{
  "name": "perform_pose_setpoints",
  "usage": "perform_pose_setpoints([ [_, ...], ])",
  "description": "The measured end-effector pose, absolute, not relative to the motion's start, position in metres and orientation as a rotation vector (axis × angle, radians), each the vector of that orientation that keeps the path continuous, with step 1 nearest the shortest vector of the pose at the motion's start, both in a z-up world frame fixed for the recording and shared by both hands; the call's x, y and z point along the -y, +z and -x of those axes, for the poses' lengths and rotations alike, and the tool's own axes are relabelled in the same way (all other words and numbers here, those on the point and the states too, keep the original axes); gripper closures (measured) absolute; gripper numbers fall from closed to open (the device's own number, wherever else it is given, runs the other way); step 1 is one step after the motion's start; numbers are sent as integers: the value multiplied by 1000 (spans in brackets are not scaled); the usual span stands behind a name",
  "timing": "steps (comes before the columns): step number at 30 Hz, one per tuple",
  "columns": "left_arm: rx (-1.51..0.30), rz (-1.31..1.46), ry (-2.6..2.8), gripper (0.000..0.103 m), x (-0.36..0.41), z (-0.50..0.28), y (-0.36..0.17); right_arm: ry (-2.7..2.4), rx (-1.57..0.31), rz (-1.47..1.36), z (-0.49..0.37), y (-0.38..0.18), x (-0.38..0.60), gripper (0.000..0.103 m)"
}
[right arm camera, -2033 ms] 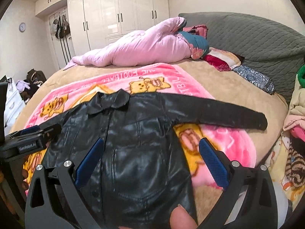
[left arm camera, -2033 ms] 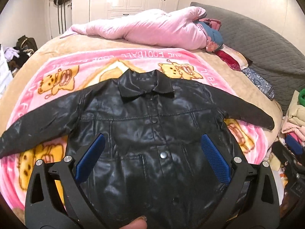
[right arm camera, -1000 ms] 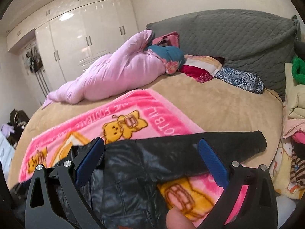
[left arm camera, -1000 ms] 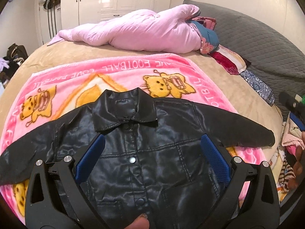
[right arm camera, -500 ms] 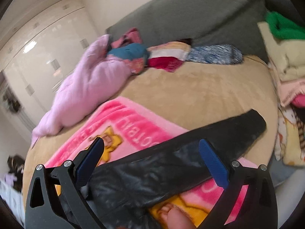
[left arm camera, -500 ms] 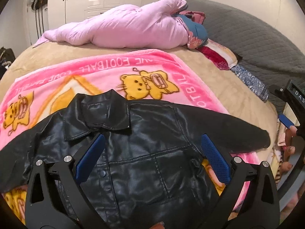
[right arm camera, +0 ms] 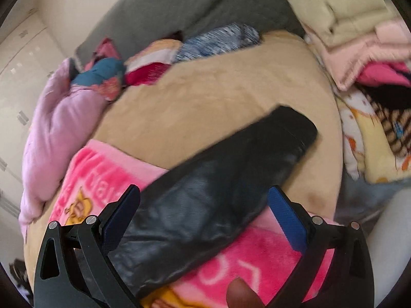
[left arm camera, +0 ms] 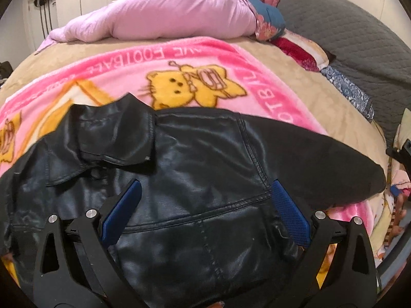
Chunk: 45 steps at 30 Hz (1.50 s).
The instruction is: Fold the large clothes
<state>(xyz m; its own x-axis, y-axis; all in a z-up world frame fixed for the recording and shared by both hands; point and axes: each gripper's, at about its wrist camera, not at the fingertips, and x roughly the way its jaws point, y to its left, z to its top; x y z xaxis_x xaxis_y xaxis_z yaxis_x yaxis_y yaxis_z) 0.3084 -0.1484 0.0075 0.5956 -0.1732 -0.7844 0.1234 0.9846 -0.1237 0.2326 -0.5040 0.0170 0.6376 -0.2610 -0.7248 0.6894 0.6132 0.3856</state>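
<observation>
A black leather jacket [left arm camera: 195, 159] lies flat, front up, on a pink cartoon blanket [left arm camera: 179, 59] on the bed. Its collar [left arm camera: 113, 133] is at the left and its right sleeve [left arm camera: 321, 164] stretches to the bed's right edge. My left gripper [left arm camera: 204, 205] is open and empty, just above the jacket's right shoulder and chest. My right gripper [right arm camera: 204, 204] is open and empty, hovering over the same sleeve [right arm camera: 218, 182], whose cuff [right arm camera: 298, 128] points up and right.
A lilac padded coat [left arm camera: 164, 10] lies across the back of the bed, with folded cloths [right arm camera: 159, 59] beside it against a grey headboard [left arm camera: 346, 30]. A stack of folded clothes [right arm camera: 359, 38] stands off the bed's right edge. Tan bedspread [right arm camera: 218, 89] surrounds the blanket.
Both grippers have moved right and closer to the jacket. The left one has gone from the chest to the right shoulder. The right one has swung down over the right sleeve.
</observation>
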Motion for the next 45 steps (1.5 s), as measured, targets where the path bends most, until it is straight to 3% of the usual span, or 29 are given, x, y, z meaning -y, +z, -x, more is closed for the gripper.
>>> perform_pose_setpoints([
  [12, -1004, -25, -190, 9, 179, -333, -42, -776, -669, -1004, -205, -35, 557, 4],
  [24, -1027, -73, -232, 11, 193, -348, -67, -742, -656, -1087, -233, -71, 589, 5],
  [25, -1025, -61, -235, 11, 192, -350, -68, -746, -631, -1061, -235, -71, 590, 8],
  [27, -1022, -49, -238, 11, 190, -351, -68, -735, -608, -1040, -236, -67, 589, 52],
  [30, -1016, -38, -243, 11, 189, -351, -66, -681, -541, -1068, -233, -64, 589, 79],
  [32, -1015, -22, -254, 14, 186, -351, -63, -640, -484, -1048, -230, -52, 586, 89],
  [45, -900, 132, -304, 17, 124, -328, 30, -139, -155, -728, -222, 88, 479, 92],
])
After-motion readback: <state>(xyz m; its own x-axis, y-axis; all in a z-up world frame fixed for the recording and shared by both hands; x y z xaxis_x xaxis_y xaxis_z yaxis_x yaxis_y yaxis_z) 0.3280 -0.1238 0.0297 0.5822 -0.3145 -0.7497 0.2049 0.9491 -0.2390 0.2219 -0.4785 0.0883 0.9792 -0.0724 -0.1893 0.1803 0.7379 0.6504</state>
